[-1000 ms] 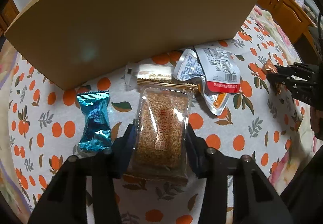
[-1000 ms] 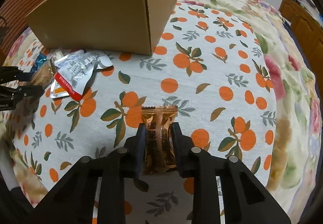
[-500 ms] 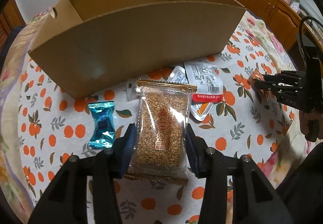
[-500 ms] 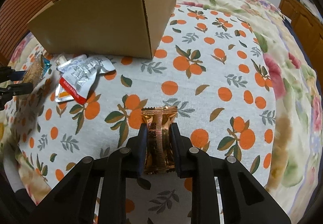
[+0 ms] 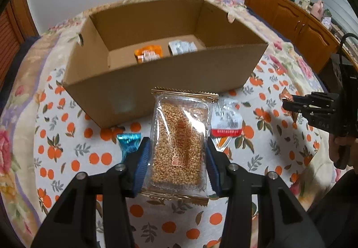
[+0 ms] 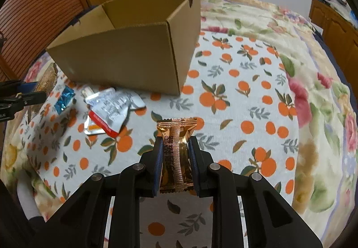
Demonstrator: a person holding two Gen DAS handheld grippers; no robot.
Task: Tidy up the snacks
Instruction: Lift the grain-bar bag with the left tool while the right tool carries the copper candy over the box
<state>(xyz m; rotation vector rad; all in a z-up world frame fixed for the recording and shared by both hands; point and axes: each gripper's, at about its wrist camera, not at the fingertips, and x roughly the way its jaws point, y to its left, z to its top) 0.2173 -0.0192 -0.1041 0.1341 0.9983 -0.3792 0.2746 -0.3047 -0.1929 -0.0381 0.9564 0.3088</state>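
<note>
My left gripper (image 5: 176,154) is shut on a clear packet of sesame brittle (image 5: 180,145) and holds it in the air in front of the open cardboard box (image 5: 170,78). An orange packet (image 5: 148,52) and a white packet (image 5: 182,46) lie inside the box. My right gripper (image 6: 174,158) is shut on a gold-wrapped snack (image 6: 175,149), lifted above the cloth to the right of the box (image 6: 125,55). A blue candy (image 5: 128,144) and a white-and-red pouch (image 5: 226,122) lie on the cloth by the box's near wall.
The table carries an orange-print cloth (image 6: 246,95) over a floral one. Wooden cabinets (image 5: 290,17) stand far right. The blue candy (image 6: 64,99) and the pouch (image 6: 109,111) also show in the right wrist view.
Both grippers have risen with their snacks. The left one now looks down into the box, whose inside was hidden a second ago.
</note>
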